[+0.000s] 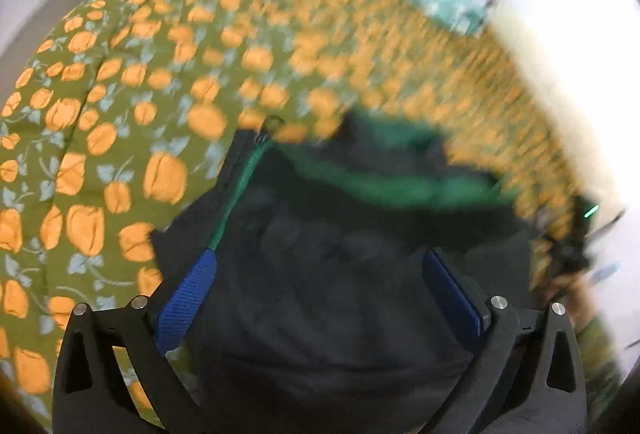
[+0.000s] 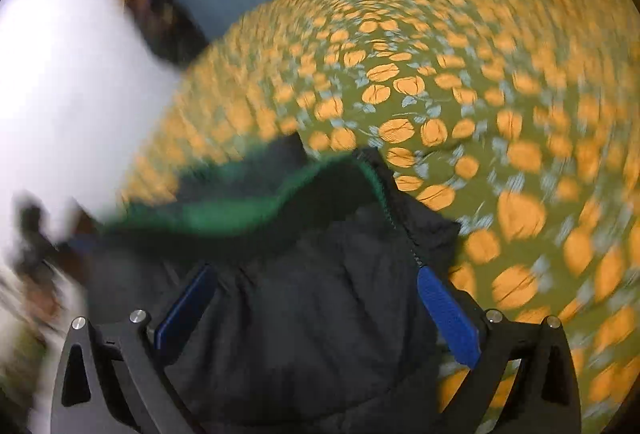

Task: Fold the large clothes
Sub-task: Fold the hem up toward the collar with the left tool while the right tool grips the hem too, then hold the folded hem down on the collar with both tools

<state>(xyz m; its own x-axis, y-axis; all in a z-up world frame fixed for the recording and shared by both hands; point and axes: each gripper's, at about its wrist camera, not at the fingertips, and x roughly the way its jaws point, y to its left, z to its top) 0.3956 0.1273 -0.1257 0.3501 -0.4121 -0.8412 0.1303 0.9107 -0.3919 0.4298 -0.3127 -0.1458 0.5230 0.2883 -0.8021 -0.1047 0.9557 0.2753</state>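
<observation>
Pointing steeply down over black jacket [image 1: 320, 314]: left gripper [image 1: 320, 270] spread wide, right gripper [image 2: 320, 286] likewise, nothing clamped.

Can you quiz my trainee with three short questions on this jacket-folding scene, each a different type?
1. True or false: the left claw is clamped shut on the black padded jacket with green lining.
2. What pattern does the olive bedspread carry? A) orange flowers B) blue stripes C) white dots
3. Fill in: the jacket's zip edge is coloured ____.

Key: 1 false, both the left and the right claw stand wide open over the jacket; 2 A; 3 green.
</observation>
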